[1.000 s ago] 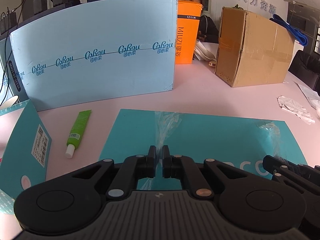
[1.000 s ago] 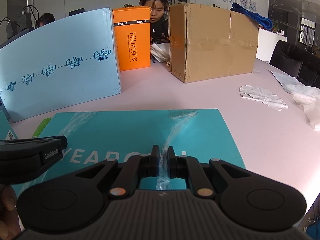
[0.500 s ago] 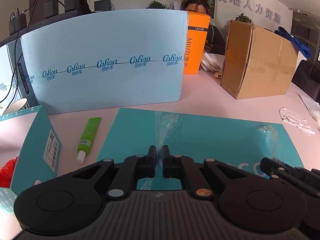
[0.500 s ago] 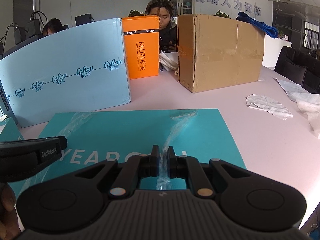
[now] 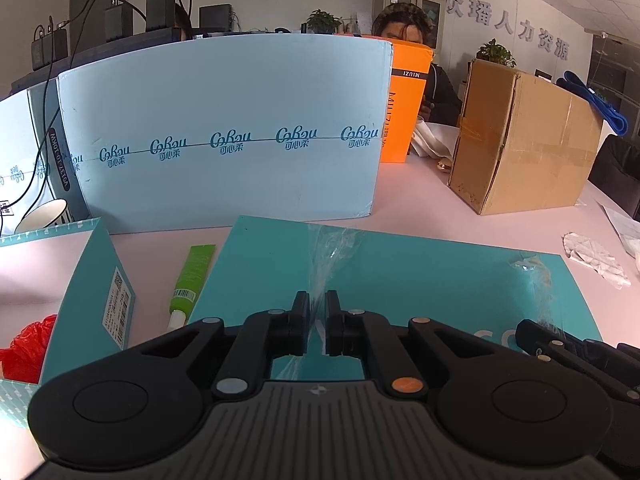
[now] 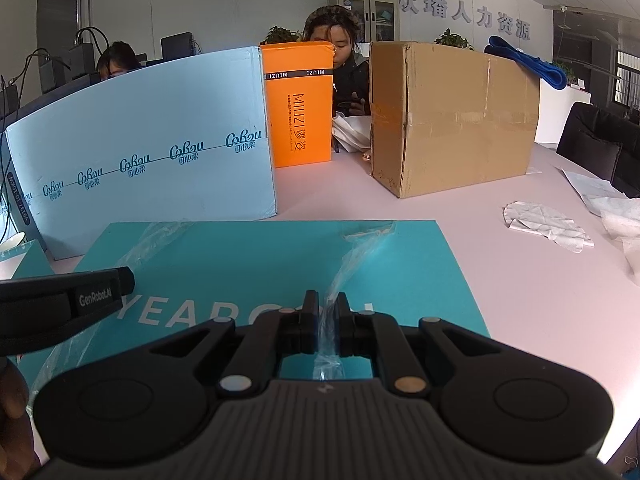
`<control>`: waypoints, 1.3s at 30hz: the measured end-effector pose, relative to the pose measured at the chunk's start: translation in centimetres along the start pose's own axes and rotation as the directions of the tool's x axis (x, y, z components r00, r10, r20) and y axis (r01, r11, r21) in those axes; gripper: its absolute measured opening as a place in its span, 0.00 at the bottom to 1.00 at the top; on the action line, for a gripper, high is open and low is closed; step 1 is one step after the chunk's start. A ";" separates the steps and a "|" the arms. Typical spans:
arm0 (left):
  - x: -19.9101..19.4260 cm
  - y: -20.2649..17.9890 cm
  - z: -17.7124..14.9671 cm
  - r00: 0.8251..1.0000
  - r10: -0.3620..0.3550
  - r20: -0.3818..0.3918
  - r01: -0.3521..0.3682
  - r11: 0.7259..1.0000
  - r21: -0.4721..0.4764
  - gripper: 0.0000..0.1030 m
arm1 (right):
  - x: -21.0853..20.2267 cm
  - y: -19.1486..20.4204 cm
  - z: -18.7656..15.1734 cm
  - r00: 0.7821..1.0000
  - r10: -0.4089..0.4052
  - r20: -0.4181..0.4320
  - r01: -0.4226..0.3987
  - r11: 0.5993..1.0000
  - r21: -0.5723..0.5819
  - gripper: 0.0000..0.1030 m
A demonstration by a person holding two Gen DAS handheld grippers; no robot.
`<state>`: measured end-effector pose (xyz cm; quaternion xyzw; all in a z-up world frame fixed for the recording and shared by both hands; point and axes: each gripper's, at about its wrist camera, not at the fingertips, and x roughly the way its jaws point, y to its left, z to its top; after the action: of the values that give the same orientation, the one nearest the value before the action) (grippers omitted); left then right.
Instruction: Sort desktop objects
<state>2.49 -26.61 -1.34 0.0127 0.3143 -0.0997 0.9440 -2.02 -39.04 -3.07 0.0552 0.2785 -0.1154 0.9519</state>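
Observation:
A flat teal box (image 5: 420, 276) in clear plastic wrap fills the middle of both views; it also shows in the right wrist view (image 6: 248, 264). My left gripper (image 5: 318, 304) is shut on a bunched fold of the wrap (image 5: 332, 252) at the box's left part. My right gripper (image 6: 328, 306) is shut on another fold of the wrap (image 6: 360, 248) at its right part. Both hold the box lifted off the pink table. A green tube (image 5: 190, 280) lies on the table left of the box.
An open teal box (image 5: 92, 304) with something red (image 5: 24, 344) inside stands at left. A light blue carton (image 5: 224, 136), an orange box (image 5: 404, 108) and a brown cardboard box (image 5: 524, 140) stand behind. Crumpled paper (image 6: 544, 220) lies at right.
Both grippers have risen with the teal box held by its wrap. The table, the green tube and the open box at left now sit lower and farther in view.

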 end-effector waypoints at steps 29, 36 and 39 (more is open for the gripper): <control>-1.2 4.2 1.2 0.999 0.050 0.015 -0.050 0.998 -0.045 0.04 | -0.2 4.0 1.1 0.998 0.059 0.019 -0.059 0.998 -0.020 0.10; -1.4 5.9 1.7 0.998 0.058 0.021 -0.057 0.997 -0.058 0.04 | -0.3 5.4 1.5 0.997 0.072 0.024 -0.072 0.997 -0.027 0.10; -1.6 6.4 2.0 0.998 0.060 0.027 -0.058 0.996 -0.061 0.04 | -0.4 6.0 1.8 0.997 0.075 0.031 -0.074 0.997 -0.028 0.10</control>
<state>3.66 -20.19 0.97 -0.0079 0.3030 -0.0625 0.9509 0.11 -33.45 -1.14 0.0510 0.2627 -0.0771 0.9604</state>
